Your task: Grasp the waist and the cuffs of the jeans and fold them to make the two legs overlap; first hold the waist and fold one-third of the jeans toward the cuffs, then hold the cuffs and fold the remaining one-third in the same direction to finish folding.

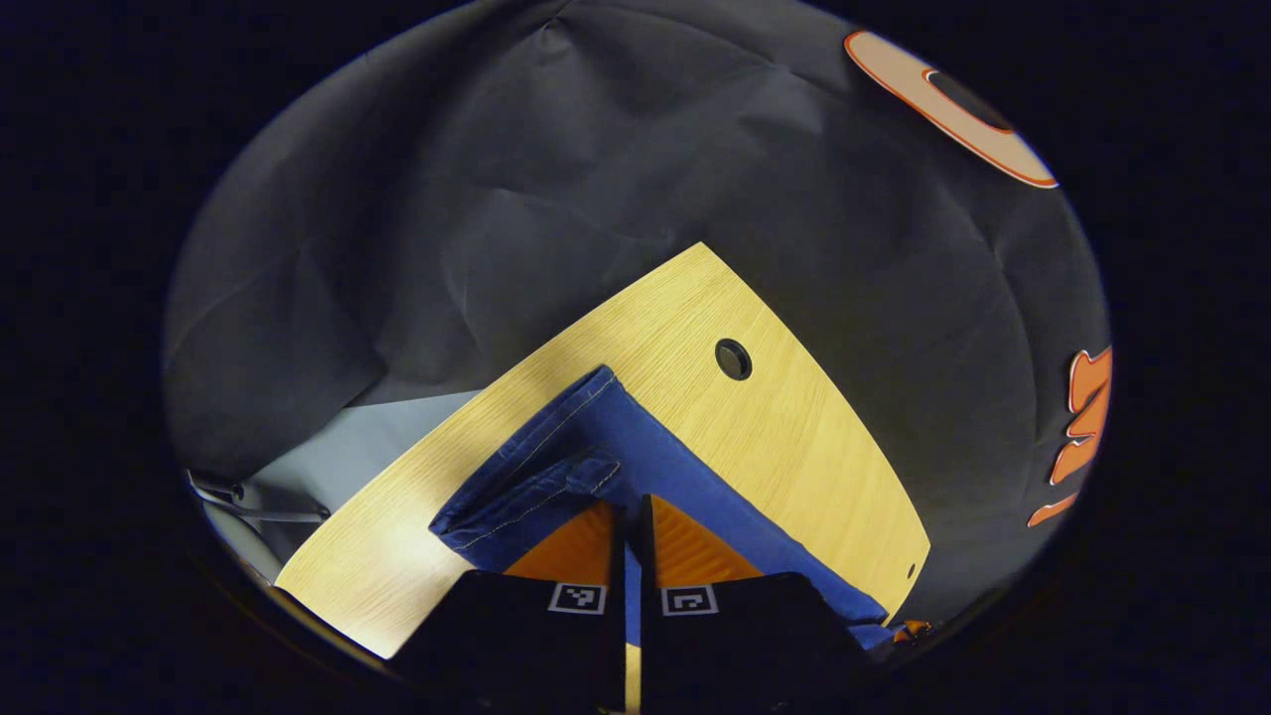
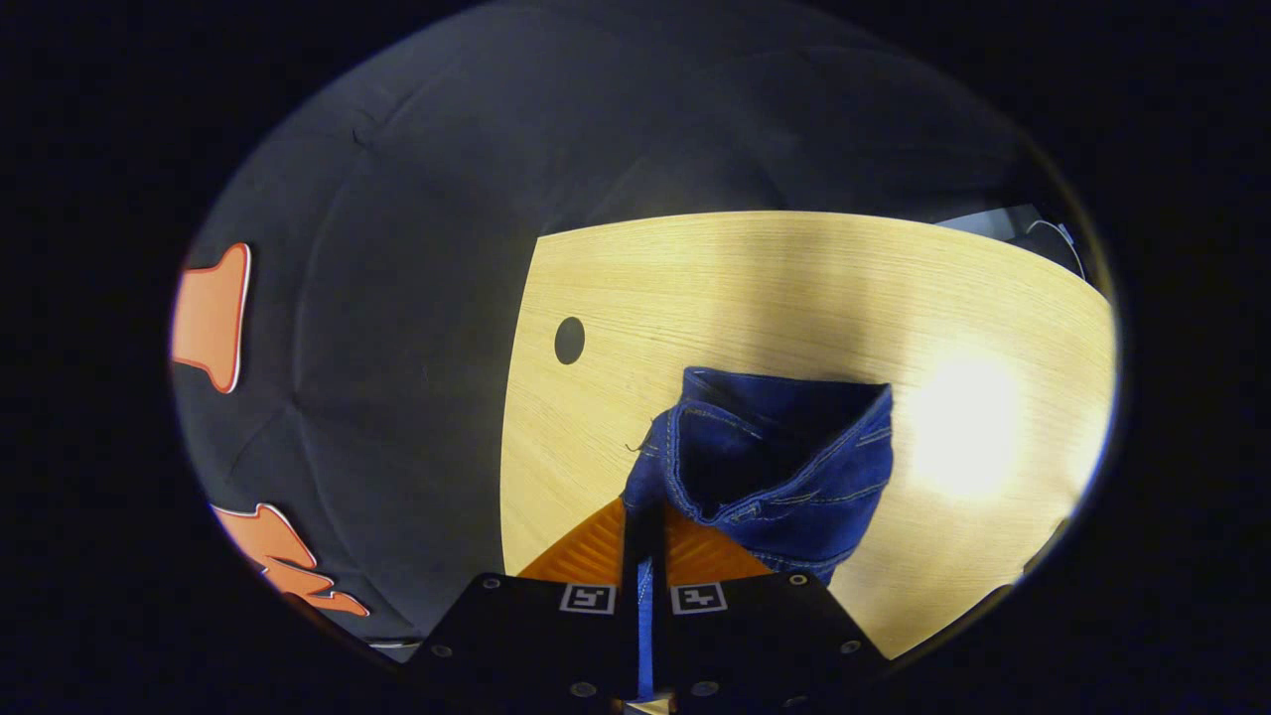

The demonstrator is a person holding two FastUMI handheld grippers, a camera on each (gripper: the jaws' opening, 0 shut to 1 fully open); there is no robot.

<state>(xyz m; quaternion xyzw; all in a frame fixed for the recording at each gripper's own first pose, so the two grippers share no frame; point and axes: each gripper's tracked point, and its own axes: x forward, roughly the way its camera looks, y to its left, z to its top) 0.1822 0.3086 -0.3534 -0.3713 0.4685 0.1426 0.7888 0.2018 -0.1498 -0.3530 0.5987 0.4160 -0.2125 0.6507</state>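
Observation:
Blue jeans [image 1: 596, 447] lie across a light wooden table [image 1: 794, 437]. In the left gripper view a hemmed cuff end of the jeans bunches up ahead of my left gripper [image 1: 628, 516], whose fingers are shut with denim pinched between them. In the right gripper view the waist end of the jeans [image 2: 784, 457] hangs open like a pouch, stitching and a belt loop showing. My right gripper [image 2: 643, 521] is shut on its left edge, a strip of denim running down between the fingers. The table [image 2: 794, 288] spreads beyond it.
A round cable hole [image 1: 733, 358] sits in the tabletop near the far edge, also seen as a hole [image 2: 569, 340] in the right gripper view. Black cloth wall surrounds the table. A grey floor patch with cables [image 1: 298, 477] lies beyond the table's left edge.

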